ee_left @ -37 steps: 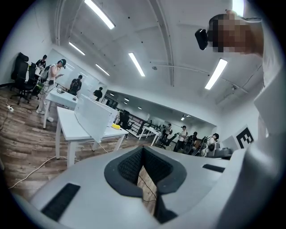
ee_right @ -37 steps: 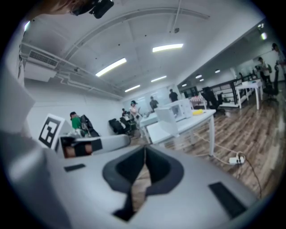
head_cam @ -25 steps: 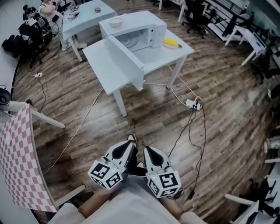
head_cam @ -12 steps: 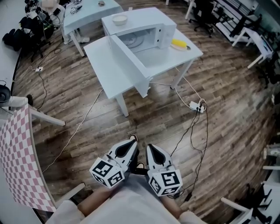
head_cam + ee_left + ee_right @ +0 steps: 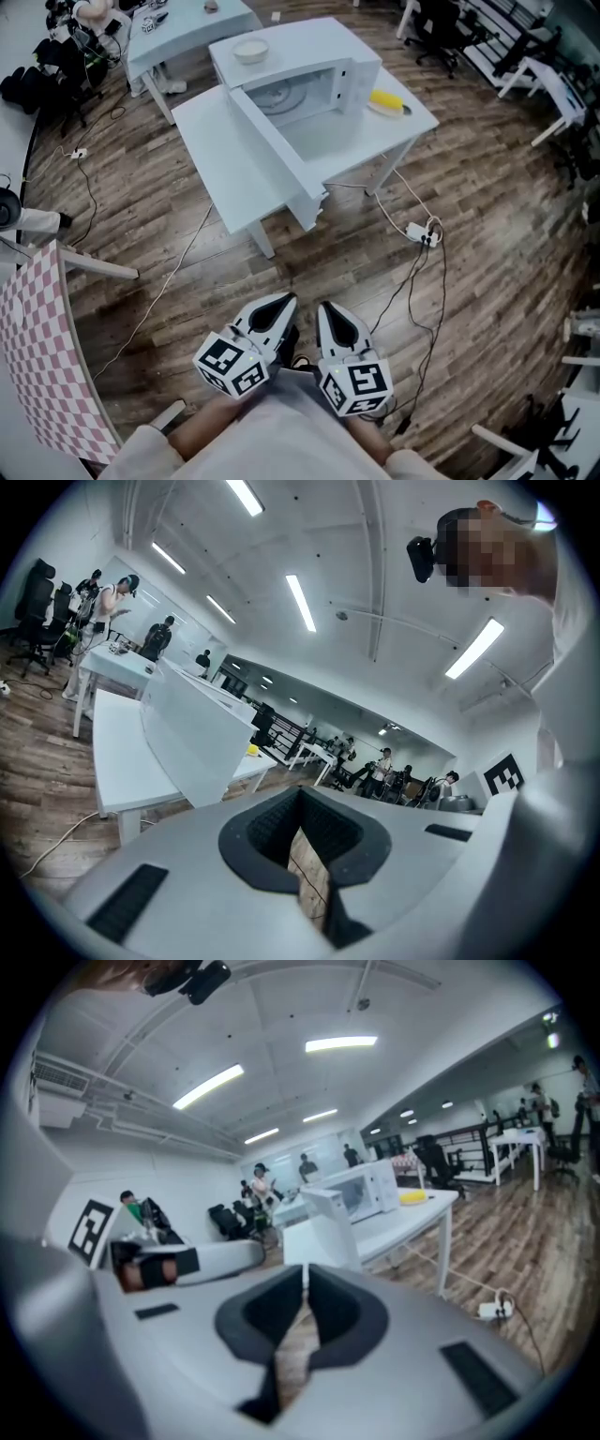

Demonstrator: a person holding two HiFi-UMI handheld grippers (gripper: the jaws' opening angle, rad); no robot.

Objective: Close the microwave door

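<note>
Microwave door (image 5: 281,150) swung wide open over the table (image 5: 211,155), far ahead of both grippers, nothing touching it. Left gripper (image 5: 279,307) and right gripper (image 5: 330,317) side by side, low and close to the person (image 5: 272,436), above wood floor (image 5: 328,253). Both sets of jaws pressed together at the tips, gripping nothing.

The white microwave (image 5: 314,52) sits on a white table (image 5: 211,155); its door (image 5: 281,155) stands wide open (turntable (image 5: 277,94) visible inside).

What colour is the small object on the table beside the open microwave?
Yellow; the small object shows best in the head view.
</note>
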